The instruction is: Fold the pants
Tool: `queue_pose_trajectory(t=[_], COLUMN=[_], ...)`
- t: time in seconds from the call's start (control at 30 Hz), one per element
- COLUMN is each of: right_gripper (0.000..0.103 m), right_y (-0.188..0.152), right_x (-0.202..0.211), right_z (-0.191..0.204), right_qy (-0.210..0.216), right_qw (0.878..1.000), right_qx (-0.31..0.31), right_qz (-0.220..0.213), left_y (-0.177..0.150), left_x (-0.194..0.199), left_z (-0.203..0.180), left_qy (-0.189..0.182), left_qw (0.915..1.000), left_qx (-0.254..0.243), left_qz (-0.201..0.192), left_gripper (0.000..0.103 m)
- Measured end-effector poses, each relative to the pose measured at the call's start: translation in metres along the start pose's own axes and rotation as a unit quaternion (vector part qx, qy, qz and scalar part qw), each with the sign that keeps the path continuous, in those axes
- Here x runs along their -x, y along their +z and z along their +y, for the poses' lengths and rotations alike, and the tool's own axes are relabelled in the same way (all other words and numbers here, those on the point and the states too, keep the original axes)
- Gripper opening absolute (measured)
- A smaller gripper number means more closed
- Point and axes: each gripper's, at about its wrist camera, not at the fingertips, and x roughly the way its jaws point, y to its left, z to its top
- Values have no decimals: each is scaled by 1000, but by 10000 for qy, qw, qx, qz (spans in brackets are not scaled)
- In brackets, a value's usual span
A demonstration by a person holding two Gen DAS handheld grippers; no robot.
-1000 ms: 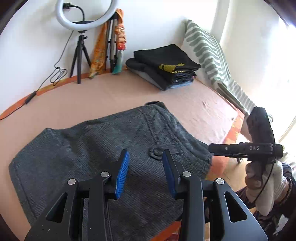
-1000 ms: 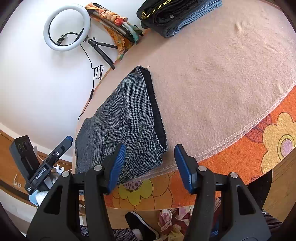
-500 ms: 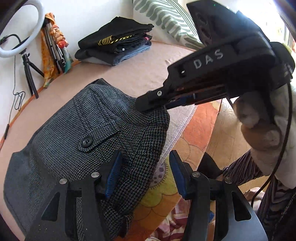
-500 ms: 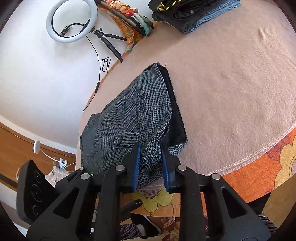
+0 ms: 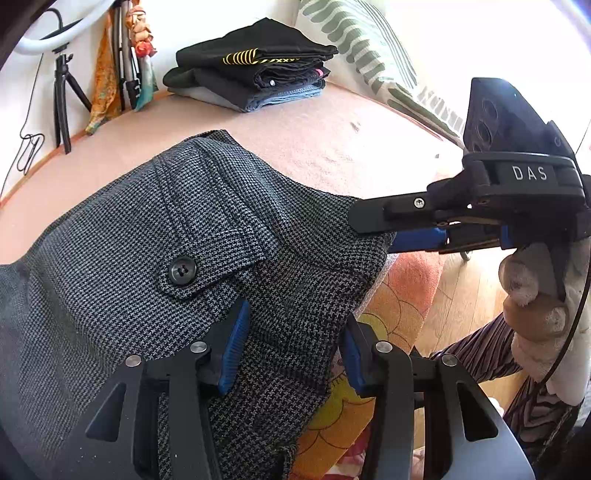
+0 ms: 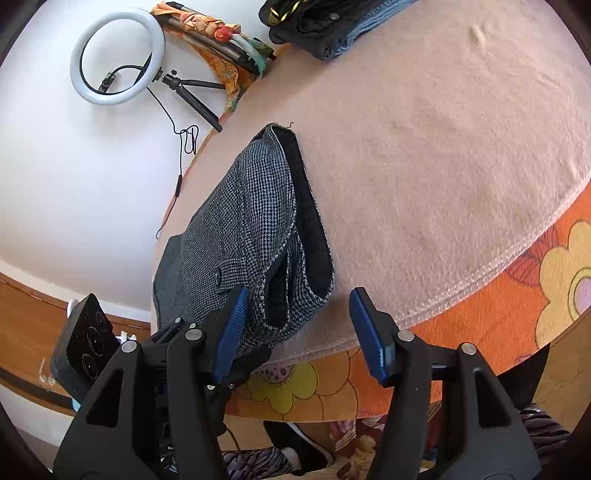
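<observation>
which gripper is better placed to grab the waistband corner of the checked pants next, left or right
Probably the left gripper: its jaws straddle the checked pants at the near edge, having just closed a little. The right gripper has just opened, and the waistband corner lies loose between its pads.

One pants, two tools.

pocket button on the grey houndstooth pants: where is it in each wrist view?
Left wrist: button left of centre, on the pocket flap of the pants, just above the left gripper.
Right wrist: button small, left of centre, just above the left-hand blue pad of the right gripper.
Shared landmark: folded clothes stack at the top.
</observation>
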Motion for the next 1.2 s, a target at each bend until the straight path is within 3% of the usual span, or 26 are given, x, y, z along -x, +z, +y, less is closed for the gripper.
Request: queue_pose_trajectory(t=[0.17,0.3,0.33,0.4,0.47,0.53,0.63,0.73,0.8,0.93,1.03,1.1,1.2], right_gripper=[64,63,58,29,19,16,13,13,13,13,13,13,13], right_y=[0,4,4,7,8,7,5,-1,-4,-6,-3,3,4], right_x=[-11,-26,-28,-30,-31,-28,-15,0,5,8,10,9,9], right_z=[-3,12,14,18,20,27,49,72,87,104,106,104,113], right_qy=[525,459,418,281,187,137,-97,-182,-262,-370,-304,-225,-274], right_qw=[9984,9989,9991,9993,9992,9987,9948,9876,9823,9752,9762,9800,9765], right_qx=[-220,-21,39,155,188,294,814,1321,1617,1950,1907,1721,1882], right_qz=[44,9,-47,-192,-298,-403,-599,-825,-908,-979,-989,-969,-1013], left_y=[1,-1,-2,-5,-7,-8,-12,-13,-17,-20,-21,-22,-27], left_x=[1,8,15,33,56,77,95,80,61,22,17,23,46], left_z=[3,7,10,18,32,52,95,133,150,157,155,152,147], left_qy=[-78,-257,-342,-551,-594,-275,824,2097,2421,2605,2610,2477,2030], left_qw=[9998,9993,9987,9964,9940,9923,9816,9597,9511,9494,9499,9521,9548], left_qx=[161,277,378,640,842,1010,1437,1732,1856,1756,1716,1784,2130], left_qz=[-43,24,15,-94,-355,-663,-955,-713,-494,-29,-103,-158,-412], left_gripper=[45,45,45,45,45,45,45,45,45,45,45,45,45])
